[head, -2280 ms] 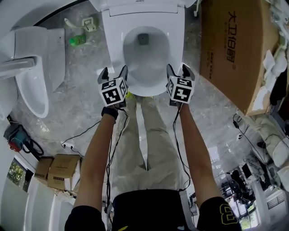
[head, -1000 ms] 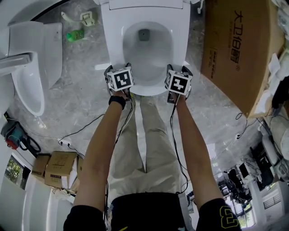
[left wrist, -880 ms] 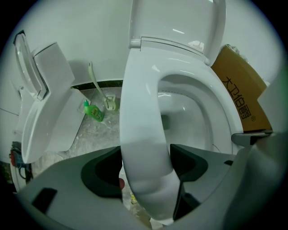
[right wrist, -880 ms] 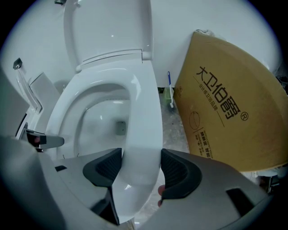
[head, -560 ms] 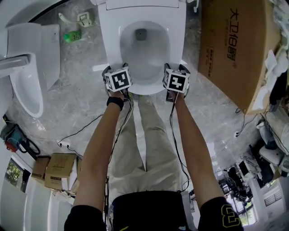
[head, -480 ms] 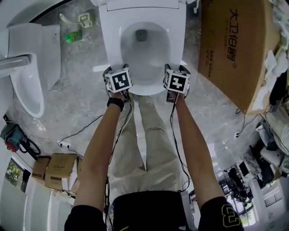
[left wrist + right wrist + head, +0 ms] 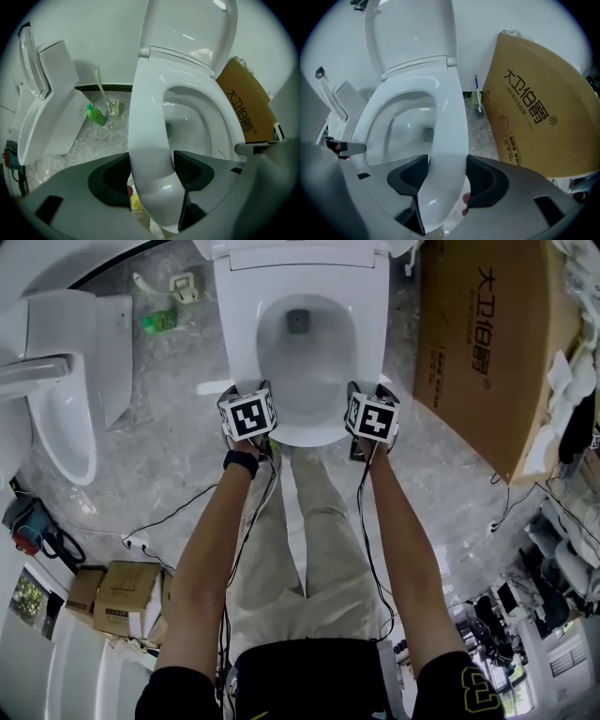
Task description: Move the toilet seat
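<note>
a person in khaki trousers (image 7: 314,521) stands over a white toilet, both bare arms reaching steeply down. the left tool (image 7: 151,169), whose jaws have just been closing, has its ribbed dark pads pressed against both sides of the front left curve of the toilet seat (image 7: 146,112). the right tool (image 7: 443,174) clamps the front right curve in the same way. the seat, a smooth, glossy white ring, is lowered over the oval bowl (image 7: 302,343), with the rounded lid (image 7: 190,33) standing upright behind it. a grey, veined stone floor (image 7: 169,456) surrounds the pan. a large brown cardboard box (image 7: 487,343) printed with black characters stands just to its right. a second white toilet (image 7: 66,390) sits at left, with a small green bottle (image 7: 159,322) and a white brush (image 7: 104,96) near the wall.
</note>
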Motion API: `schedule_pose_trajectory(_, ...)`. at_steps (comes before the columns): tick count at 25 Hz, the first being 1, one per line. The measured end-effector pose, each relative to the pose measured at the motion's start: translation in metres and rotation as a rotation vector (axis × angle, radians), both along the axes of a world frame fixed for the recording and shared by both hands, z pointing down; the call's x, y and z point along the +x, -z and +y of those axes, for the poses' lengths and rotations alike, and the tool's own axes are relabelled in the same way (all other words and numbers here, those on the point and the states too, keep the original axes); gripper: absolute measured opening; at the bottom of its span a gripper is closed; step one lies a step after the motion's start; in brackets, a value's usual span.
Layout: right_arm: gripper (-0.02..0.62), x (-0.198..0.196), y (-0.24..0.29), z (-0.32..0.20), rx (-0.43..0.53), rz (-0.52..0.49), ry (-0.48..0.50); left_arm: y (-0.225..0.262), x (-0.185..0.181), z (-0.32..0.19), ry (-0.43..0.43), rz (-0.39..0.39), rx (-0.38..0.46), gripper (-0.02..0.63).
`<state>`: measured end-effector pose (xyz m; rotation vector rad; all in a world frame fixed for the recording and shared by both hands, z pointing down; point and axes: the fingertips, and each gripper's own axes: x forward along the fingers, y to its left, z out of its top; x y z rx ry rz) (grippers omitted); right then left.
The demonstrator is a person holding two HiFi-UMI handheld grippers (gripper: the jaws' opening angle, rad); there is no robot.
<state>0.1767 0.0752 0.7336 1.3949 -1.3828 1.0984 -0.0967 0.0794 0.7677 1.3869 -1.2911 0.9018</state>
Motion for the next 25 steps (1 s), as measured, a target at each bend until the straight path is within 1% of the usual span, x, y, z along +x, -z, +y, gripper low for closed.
schedule_pose_trajectory(6, 0.279, -0.002, 0.016, -0.003, 0.02, -0.033, 0.001, 0.027, 0.001, -0.006, -0.032, 0.018, 0.029, 0.304)
schedule_pose_trajectory(16, 0.275, -0.003, 0.038, -0.006, 0.037, -0.075, -0.002, 0.05, 0.001, -0.008, -0.053, 0.08, 0.032, 0.304)
schedule_pose_trajectory(25, 0.272, -0.006, 0.059, -0.01, 0.069, -0.124, 0.024, 0.071, 0.001, -0.011, -0.043, 0.112, 0.048, 0.301)
